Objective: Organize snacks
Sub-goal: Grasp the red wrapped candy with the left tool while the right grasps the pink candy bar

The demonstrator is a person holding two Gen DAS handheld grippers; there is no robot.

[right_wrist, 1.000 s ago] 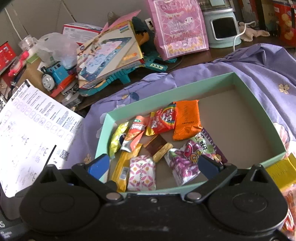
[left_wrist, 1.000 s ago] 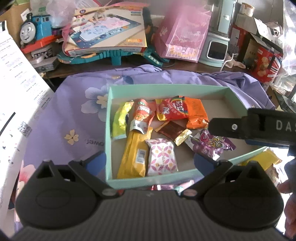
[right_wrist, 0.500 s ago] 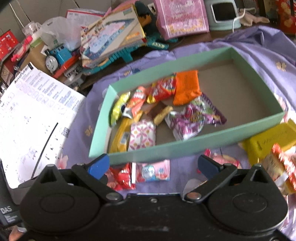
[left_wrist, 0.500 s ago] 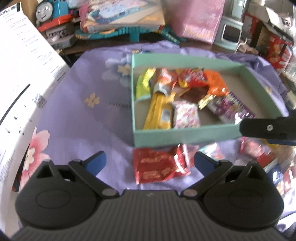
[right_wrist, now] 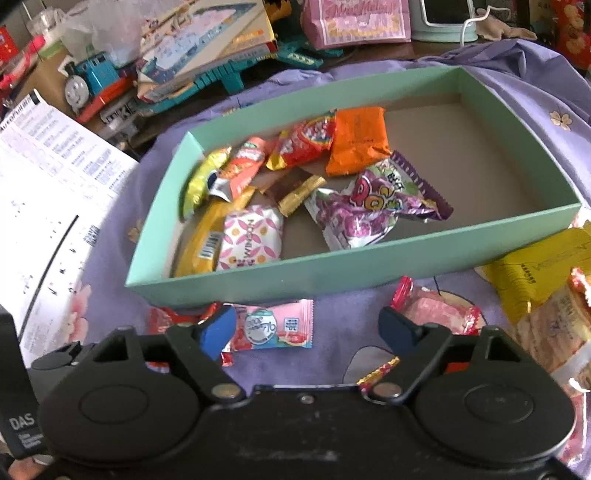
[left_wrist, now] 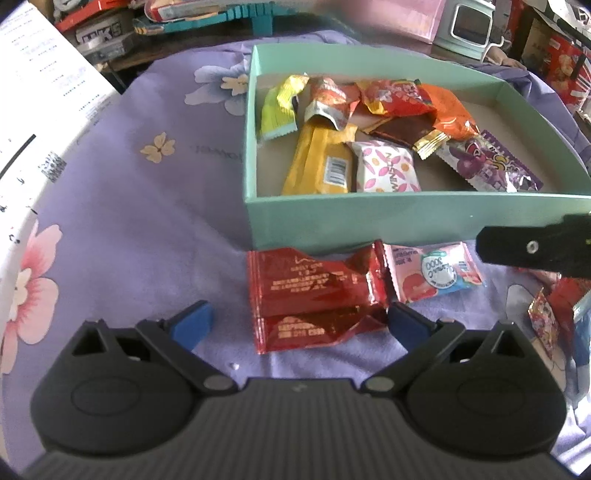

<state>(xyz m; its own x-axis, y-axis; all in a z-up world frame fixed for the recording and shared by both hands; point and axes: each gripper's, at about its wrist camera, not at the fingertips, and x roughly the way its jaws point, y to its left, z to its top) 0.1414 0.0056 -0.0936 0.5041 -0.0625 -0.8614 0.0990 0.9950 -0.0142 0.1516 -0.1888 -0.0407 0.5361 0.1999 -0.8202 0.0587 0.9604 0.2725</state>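
A mint-green box (left_wrist: pixel 406 218) (right_wrist: pixel 332 269) on the purple flowered cloth holds several wrapped snacks in its left half. In front of its near wall lie a crumpled red packet (left_wrist: pixel 314 299) (right_wrist: pixel 166 319) and a pink packet (left_wrist: pixel 432 273) (right_wrist: pixel 269 325). My left gripper (left_wrist: pixel 299 324) is open, low over the cloth, and the red packet lies between its blue pads without being pressed. My right gripper (right_wrist: pixel 307 328) has the pink packet between its jaws, which are closing. The pink packet sits against the left pad, and the right pad is clear of it.
A red-and-pink packet (right_wrist: pixel 436 312), a yellow packet (right_wrist: pixel 535 266) and more snacks lie at the right of the box. A white printed sheet (left_wrist: pixel 44 110) lies at the left. Toys, books and a pink bag (right_wrist: pixel 354 18) crowd the back.
Both grippers have sunk from above the box to the cloth in front of it. The loose red and pink packets came into view. The right jaws have narrowed.
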